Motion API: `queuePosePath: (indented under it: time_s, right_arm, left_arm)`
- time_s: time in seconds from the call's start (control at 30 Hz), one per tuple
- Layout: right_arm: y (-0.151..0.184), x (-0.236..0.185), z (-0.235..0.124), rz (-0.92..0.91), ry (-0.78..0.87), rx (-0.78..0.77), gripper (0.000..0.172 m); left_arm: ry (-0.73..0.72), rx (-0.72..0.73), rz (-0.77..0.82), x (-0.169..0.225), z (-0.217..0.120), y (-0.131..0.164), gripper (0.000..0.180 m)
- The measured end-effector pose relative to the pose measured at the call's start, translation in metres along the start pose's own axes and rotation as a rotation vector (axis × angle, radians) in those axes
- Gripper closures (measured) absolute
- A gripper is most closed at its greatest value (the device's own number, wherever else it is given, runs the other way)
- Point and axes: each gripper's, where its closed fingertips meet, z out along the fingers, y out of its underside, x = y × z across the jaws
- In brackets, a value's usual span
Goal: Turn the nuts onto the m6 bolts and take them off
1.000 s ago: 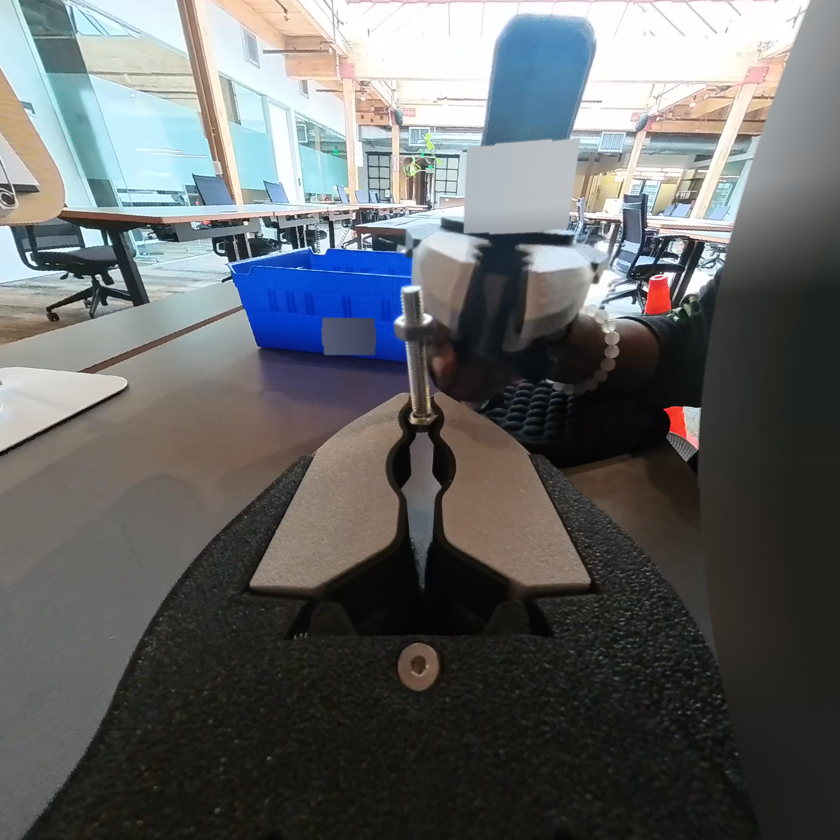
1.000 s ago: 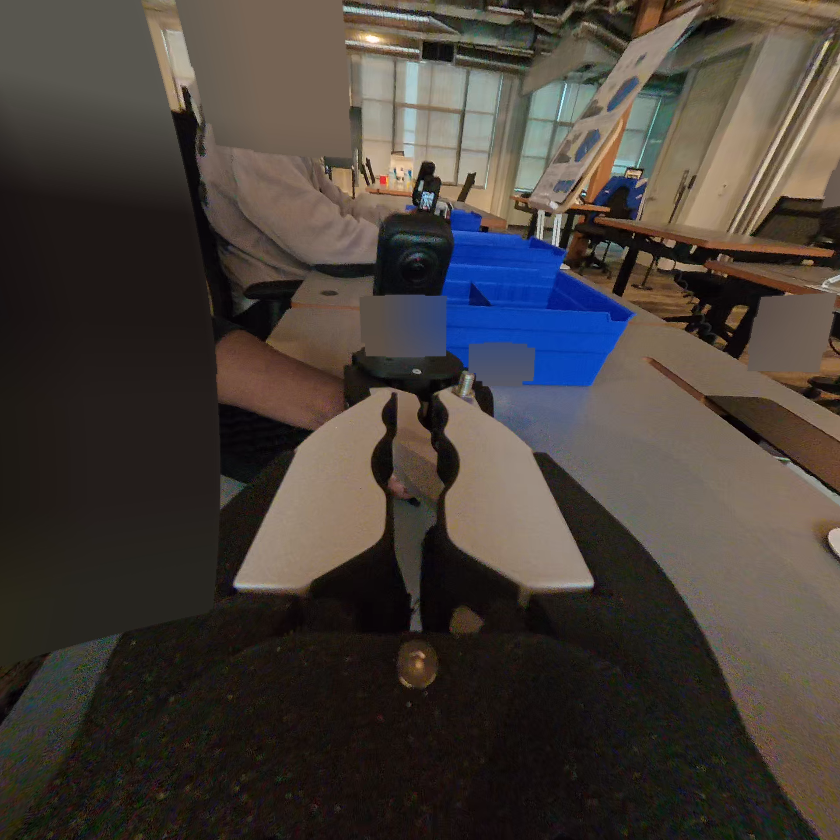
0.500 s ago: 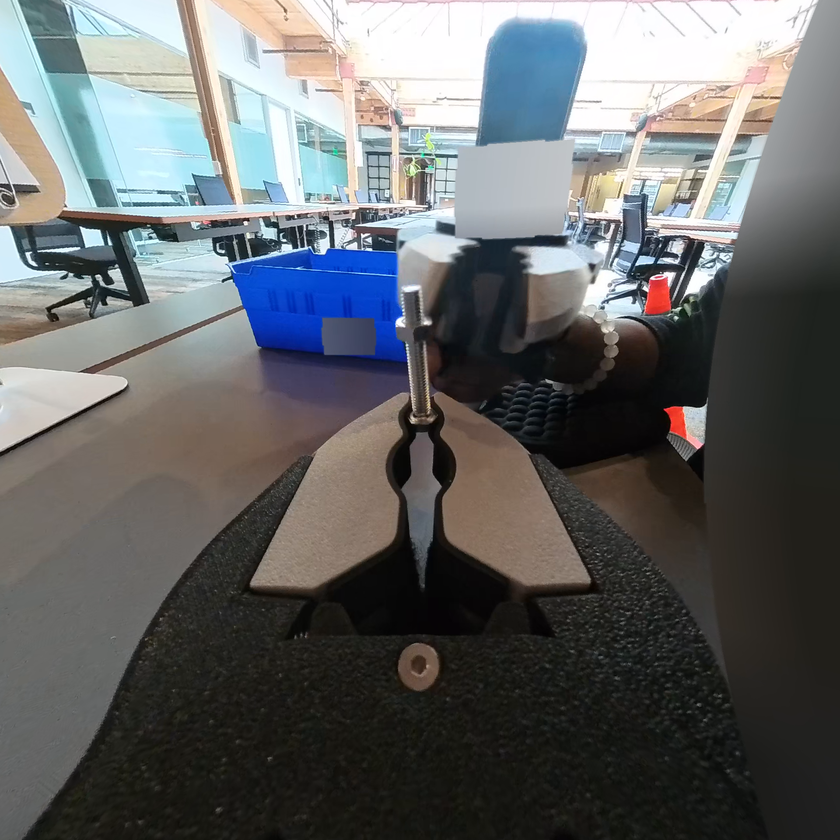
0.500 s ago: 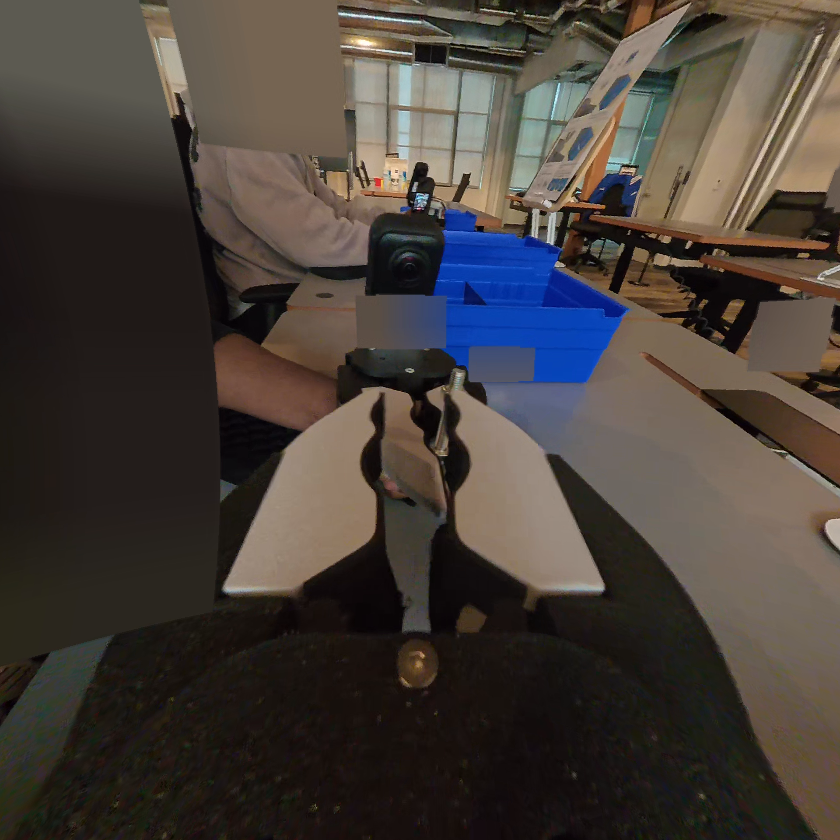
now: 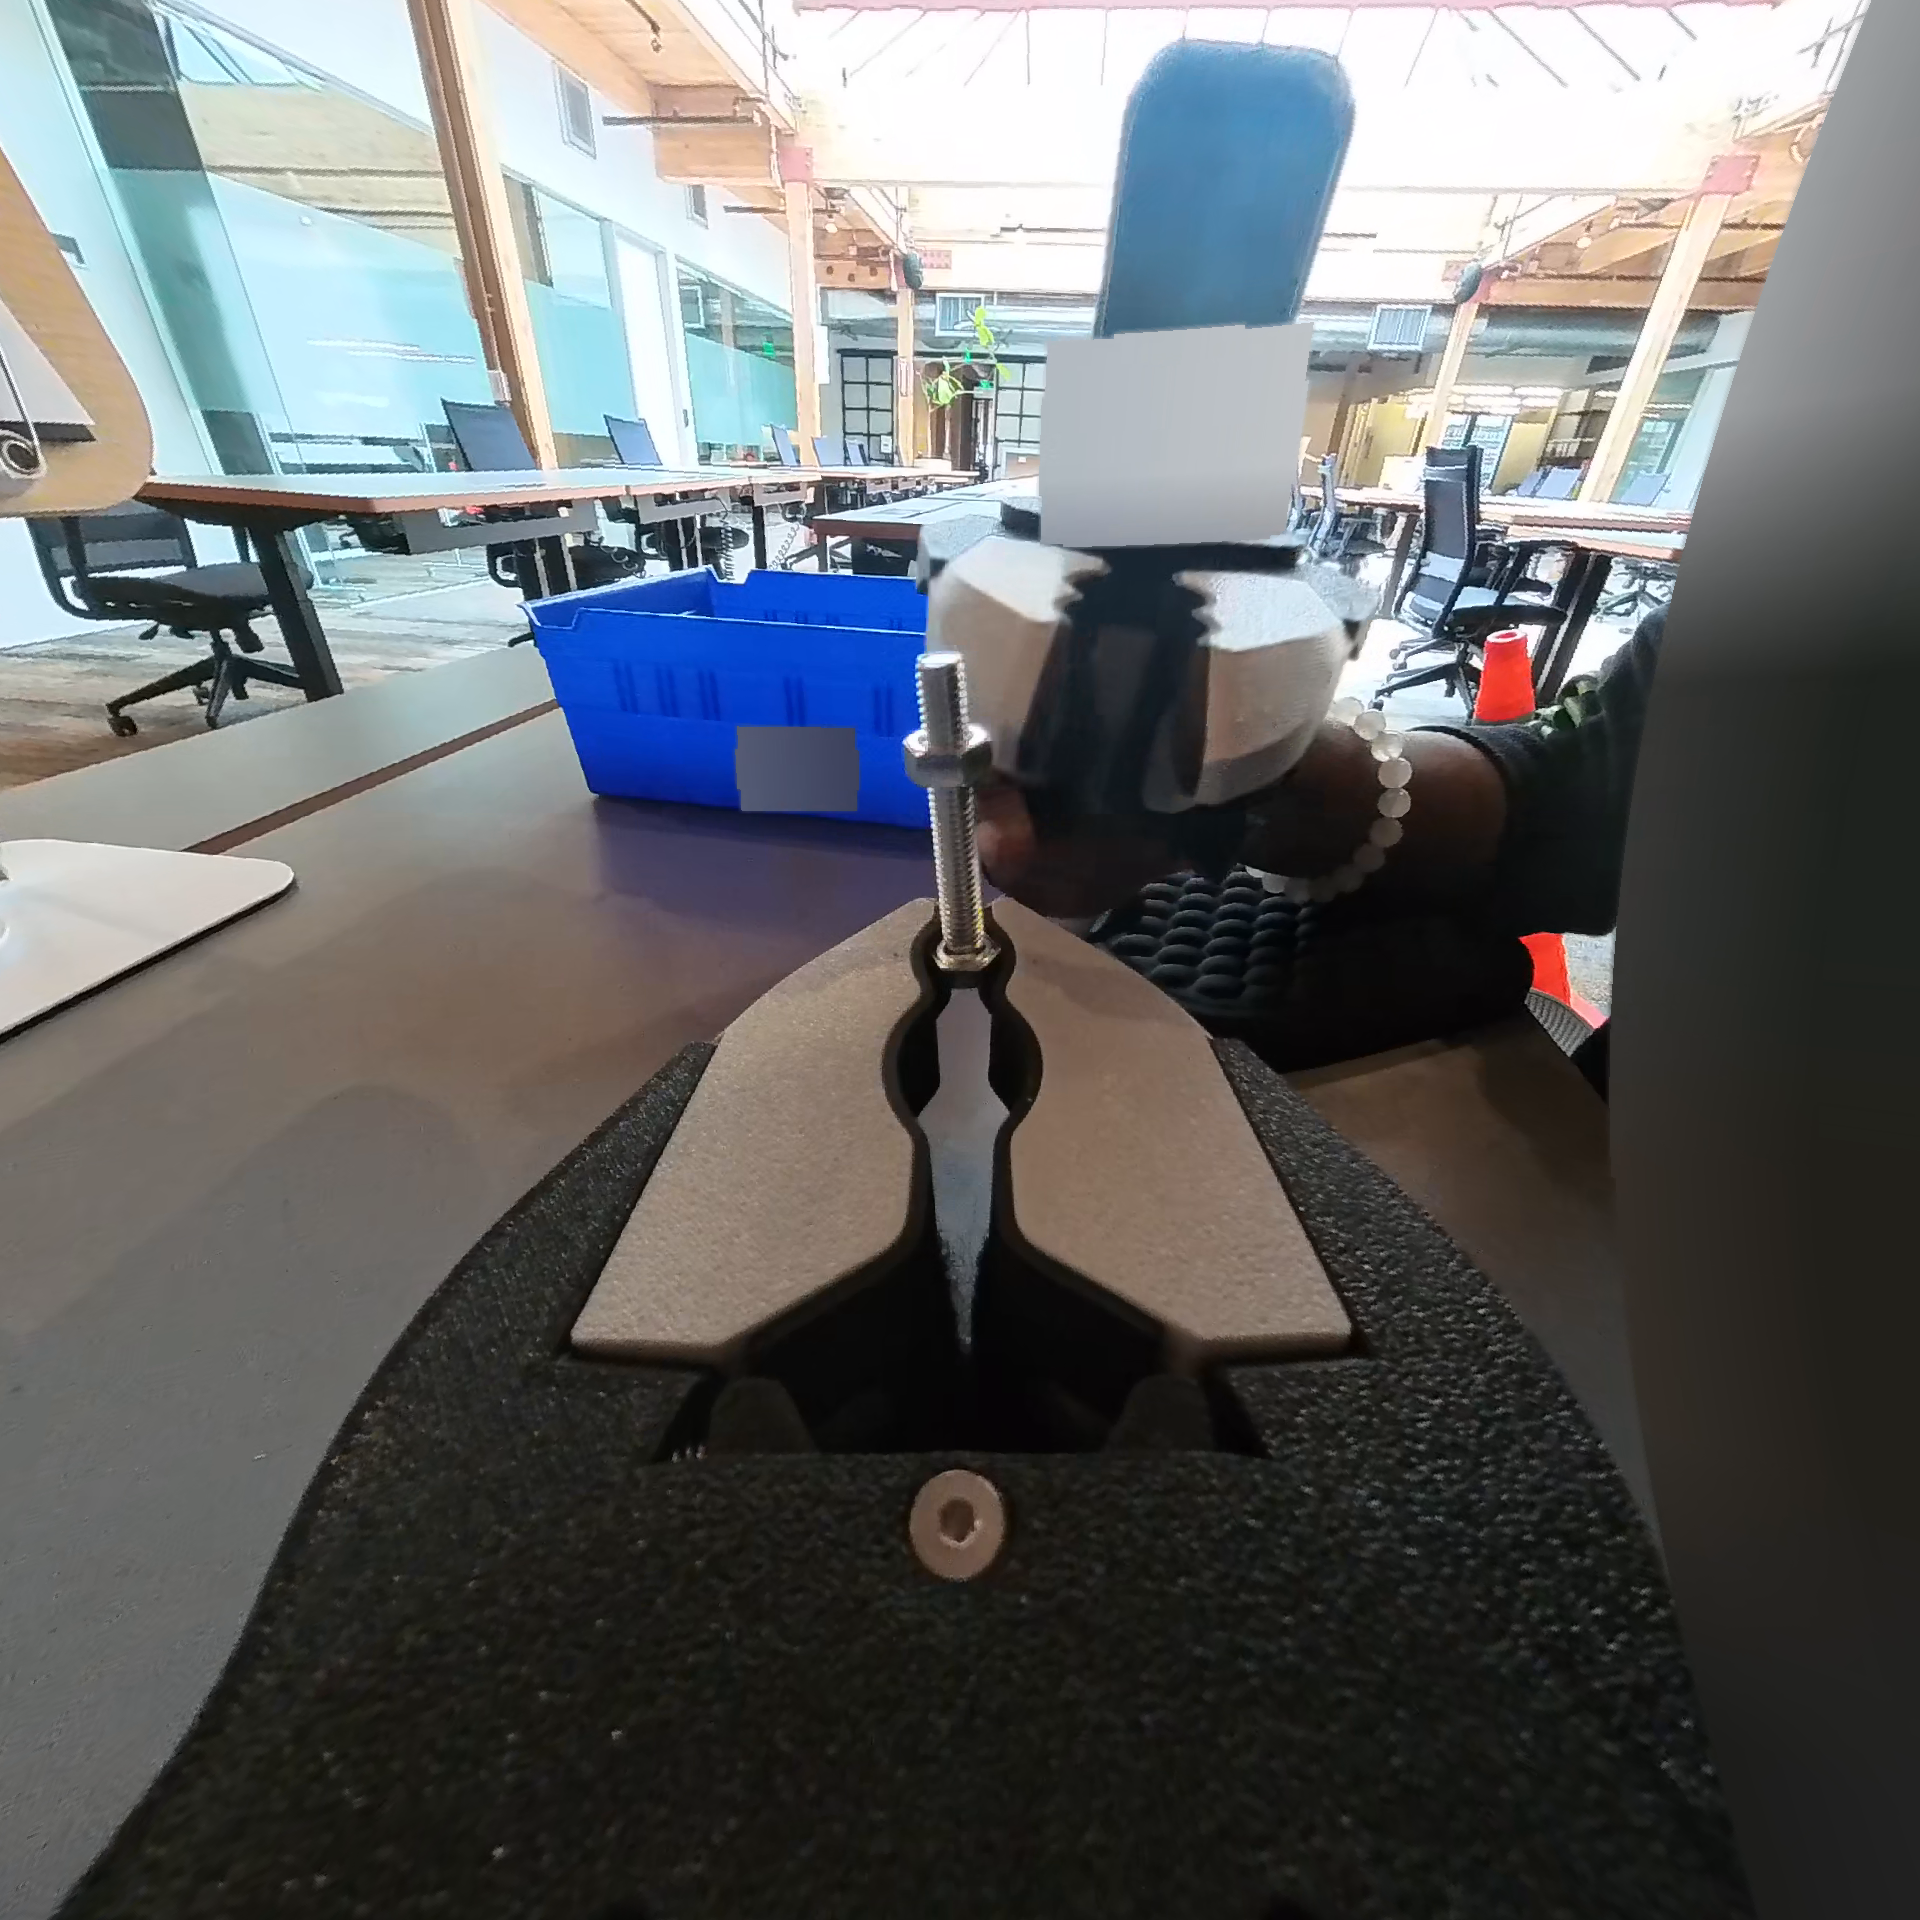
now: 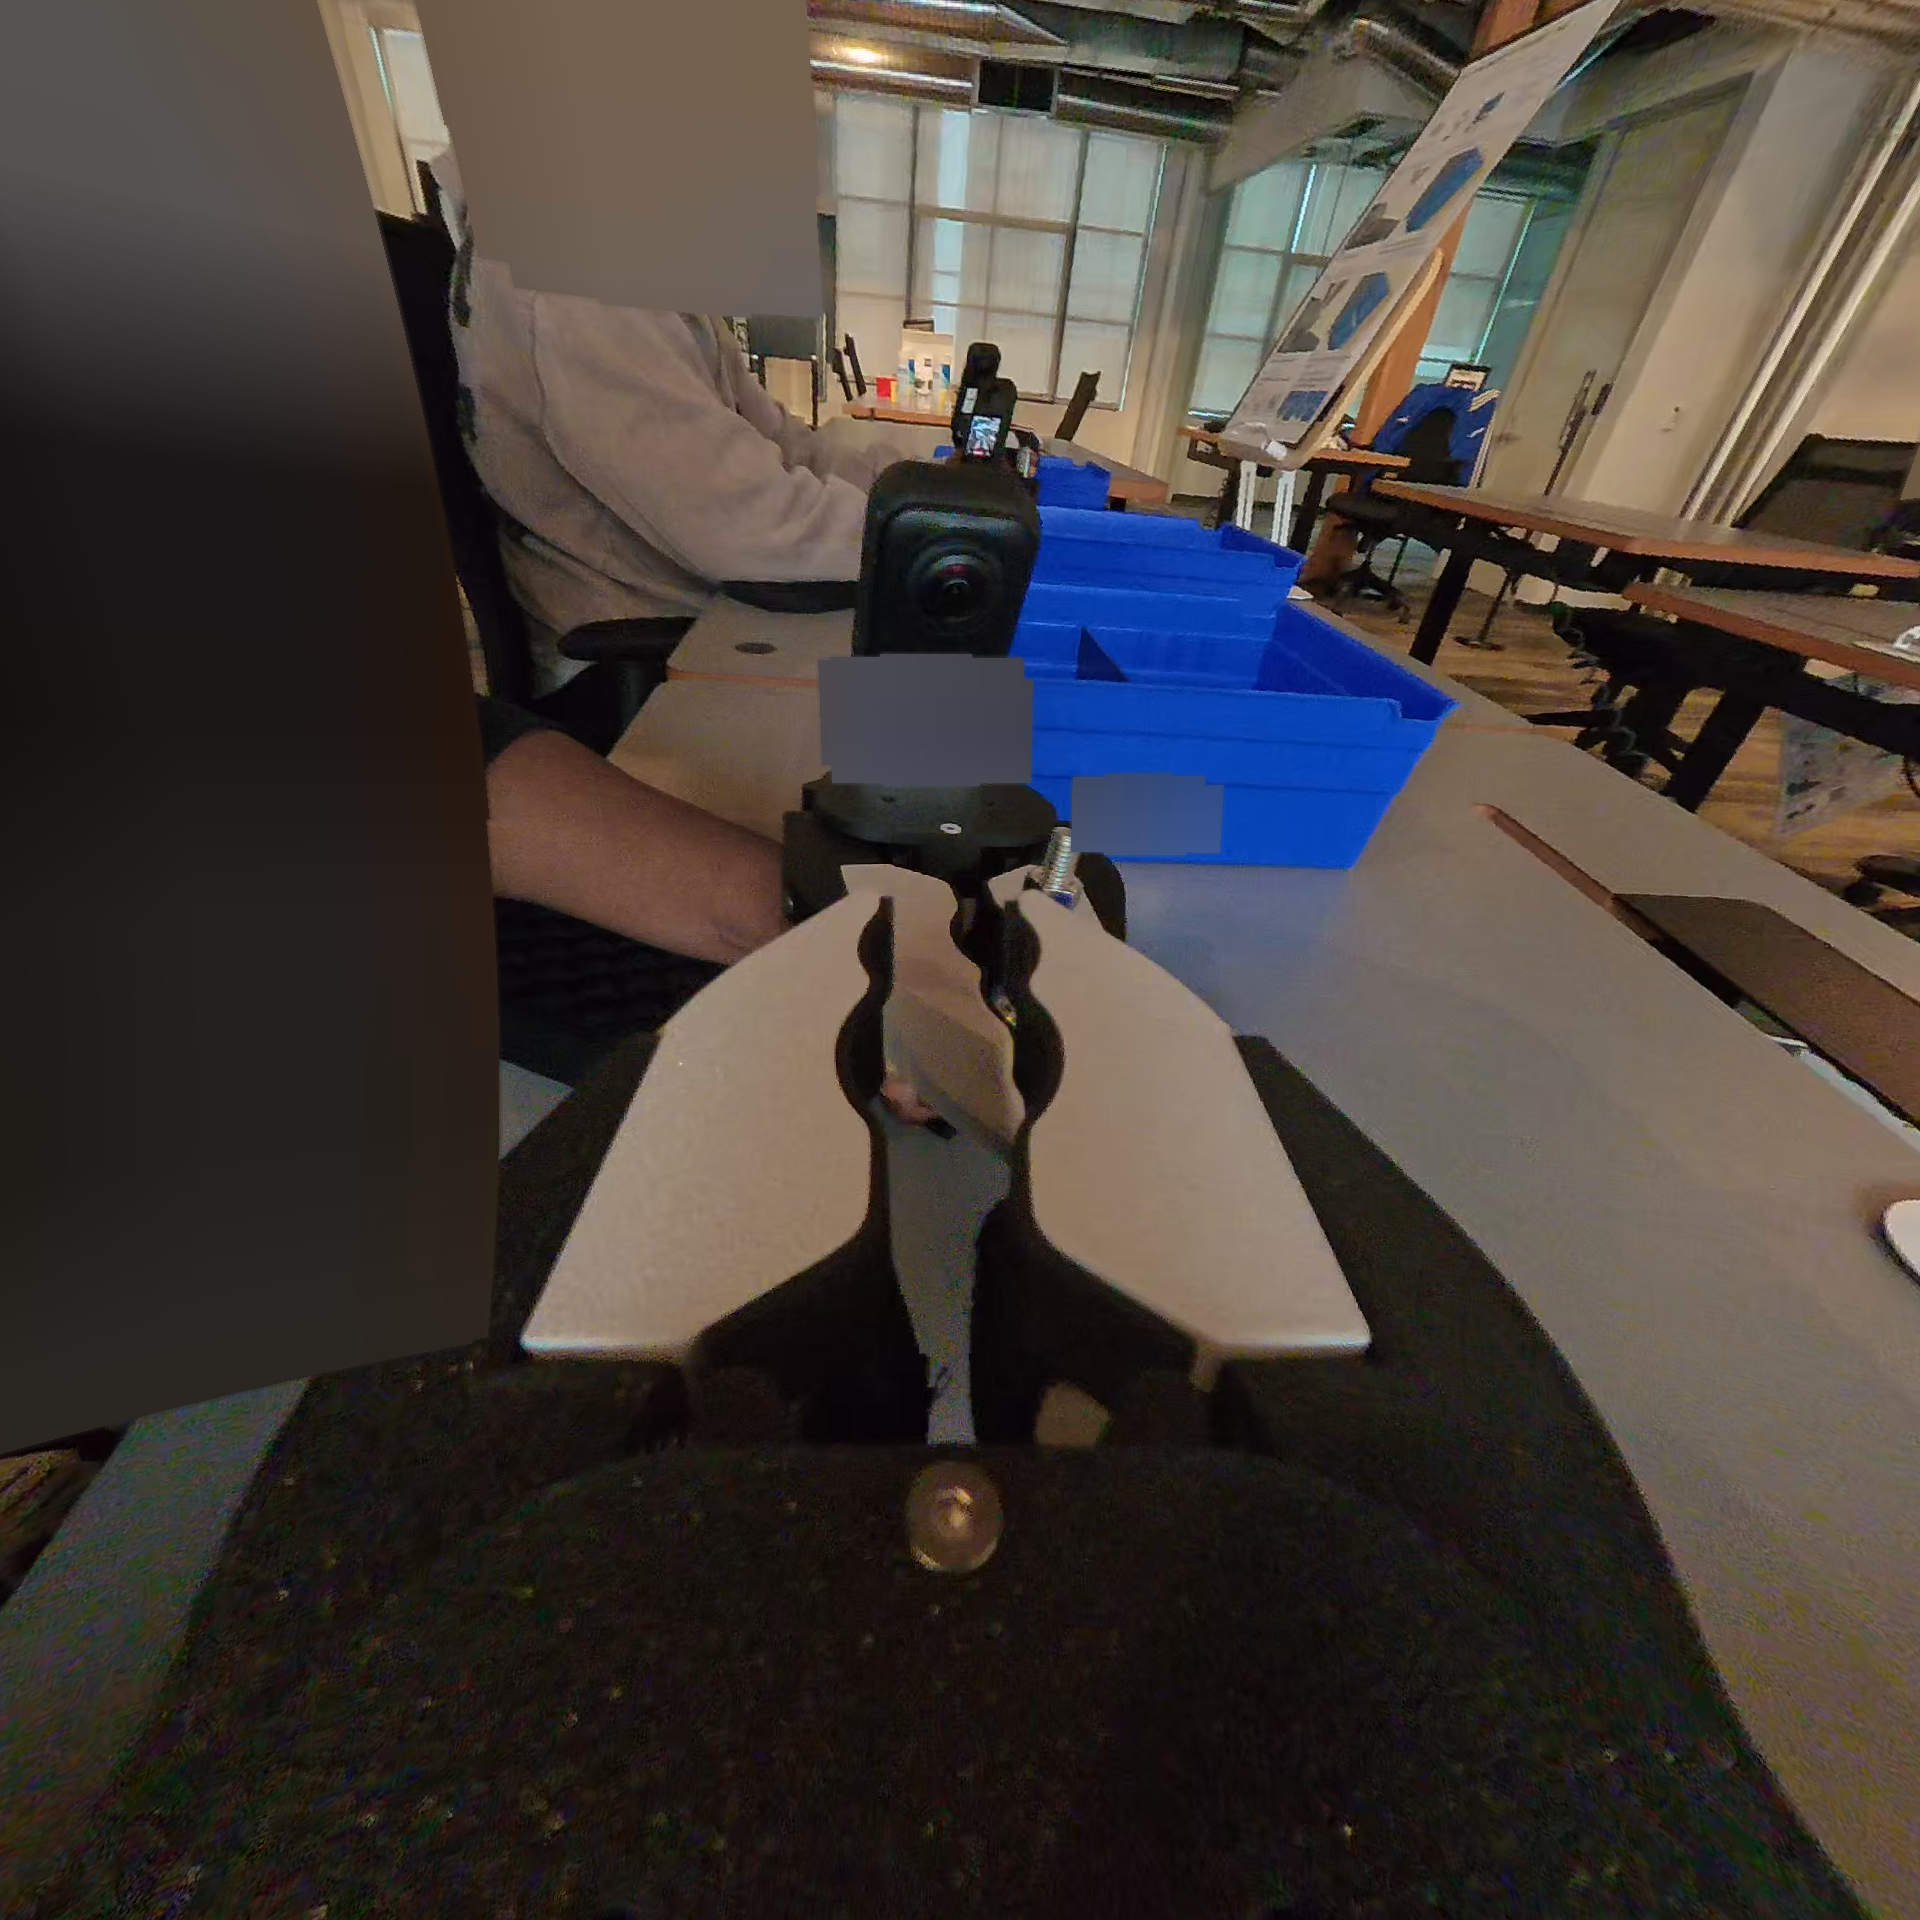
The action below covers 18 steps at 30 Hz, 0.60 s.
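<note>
Bolt (image 5: 954, 831): upright at the tip of my left tool (image 5: 964, 940), its lower end between the fingertips.
Nut (image 5: 948, 756): on the bolt, high above my left tool's tip.
My right tool (image 5: 1132, 665): just right of the bolt and beyond it, facing my left tool.
Bin (image 5: 727, 686): on the desk (image 5: 364, 1039), behind the bolt, ahead-left of my left tool.
Flat plate (image 5: 114, 914): on the desk, far left of my left tool.
Bead bracelet (image 5: 1371, 800): on my wrist, behind my right tool.

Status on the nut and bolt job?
Done: nut is threaded onto the bolt, sitting near its top. In hand: left gripper clamps the bolt's head end upright; right gripper is open beside the nut, not gripping it. Left: further turning, then removal.
</note>
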Motion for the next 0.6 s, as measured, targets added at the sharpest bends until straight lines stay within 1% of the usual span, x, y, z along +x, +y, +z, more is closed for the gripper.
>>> queuePosePath:
  time_s: [0.1, 0.2, 0.37, 0.5, 0.6]
  right_arm:
    - [0.002, 0.008, 0.000, 0.019, 0.040, -0.005, 0.146]
    - [0.007, 0.014, 0.001, 0.047, 0.068, -0.015, 0.145]
    - [0.012, 0.014, 0.005, 0.025, 0.083, -0.045, 0.155]
    - [0.015, 0.013, 0.008, 0.028, 0.074, -0.053, 0.158]
    - [0.015, 0.015, 0.009, 0.020, 0.090, -0.055, 0.166]
  left_arm:
    - [0.001, 0.003, 0.002, 0.000, 0.000, 0.000, 0.176]
    - [0.002, -0.002, 0.010, 0.001, 0.000, 0.000, 0.176]
    - [0.001, -0.004, 0.015, 0.001, 0.001, 0.000, 0.176]
    - [0.000, -0.005, 0.016, 0.000, 0.001, 0.000, 0.176]
    - [0.002, -0.008, 0.021, 0.001, 0.001, 0.001, 0.176]
